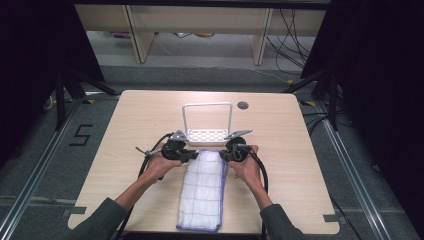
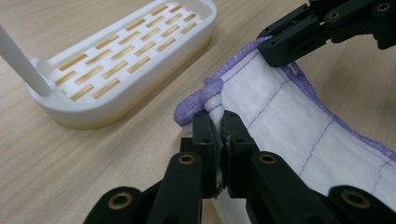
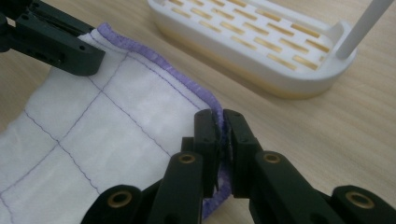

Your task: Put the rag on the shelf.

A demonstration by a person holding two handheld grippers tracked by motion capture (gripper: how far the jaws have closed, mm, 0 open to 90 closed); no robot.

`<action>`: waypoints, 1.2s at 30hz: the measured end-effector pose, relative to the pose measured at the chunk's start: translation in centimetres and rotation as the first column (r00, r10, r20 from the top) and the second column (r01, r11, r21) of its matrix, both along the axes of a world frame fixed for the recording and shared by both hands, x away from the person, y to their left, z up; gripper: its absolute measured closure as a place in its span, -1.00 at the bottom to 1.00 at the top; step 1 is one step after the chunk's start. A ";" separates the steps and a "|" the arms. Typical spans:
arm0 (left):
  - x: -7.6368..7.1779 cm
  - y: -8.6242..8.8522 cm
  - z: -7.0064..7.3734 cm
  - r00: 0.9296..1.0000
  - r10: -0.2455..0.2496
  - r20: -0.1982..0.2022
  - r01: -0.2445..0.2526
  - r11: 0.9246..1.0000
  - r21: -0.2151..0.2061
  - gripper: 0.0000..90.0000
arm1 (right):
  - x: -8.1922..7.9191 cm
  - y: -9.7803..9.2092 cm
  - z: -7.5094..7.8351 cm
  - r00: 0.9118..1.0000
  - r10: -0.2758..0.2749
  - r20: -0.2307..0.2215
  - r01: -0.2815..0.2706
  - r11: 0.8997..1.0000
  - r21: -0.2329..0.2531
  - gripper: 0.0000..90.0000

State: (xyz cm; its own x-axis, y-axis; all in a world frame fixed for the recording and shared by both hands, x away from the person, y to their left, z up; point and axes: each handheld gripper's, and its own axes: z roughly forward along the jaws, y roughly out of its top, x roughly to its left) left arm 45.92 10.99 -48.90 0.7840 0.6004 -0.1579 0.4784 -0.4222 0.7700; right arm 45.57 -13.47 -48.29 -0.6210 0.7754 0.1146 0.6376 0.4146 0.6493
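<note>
**Here, a cloth pinched at both far corners**

A white cloth with purple hem is laid lengthwise at the lower centre of the counter. Its far left corner is pinched by the pressed-together fingers of the left gripper, its far right corner by those of the right gripper. Just beyond the held edge, apart from it, a white slotted rack is seen. Bare counter is left to either side of the cloth. On the floor at the left of the frame, a marking like "5" can be read.
</note>
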 end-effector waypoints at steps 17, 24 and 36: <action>-2.1 0.6 3.6 0.997 -0.028 0.072 0.033 0.997 -0.066 0.90 | -2.0 -0.1 3.7 0.993 0.054 0.101 -0.058 0.997 0.046 0.90; -2.8 0.4 4.4 0.996 -0.036 0.083 0.042 0.996 -0.077 0.90 | -2.7 -0.1 4.6 0.992 0.055 0.117 -0.062 0.996 0.057 0.90; -3.9 0.4 7.3 0.990 -0.054 0.132 0.066 0.994 -0.088 0.90 | -4.0 -0.3 7.6 0.980 0.073 0.183 -0.089 0.993 0.080 0.91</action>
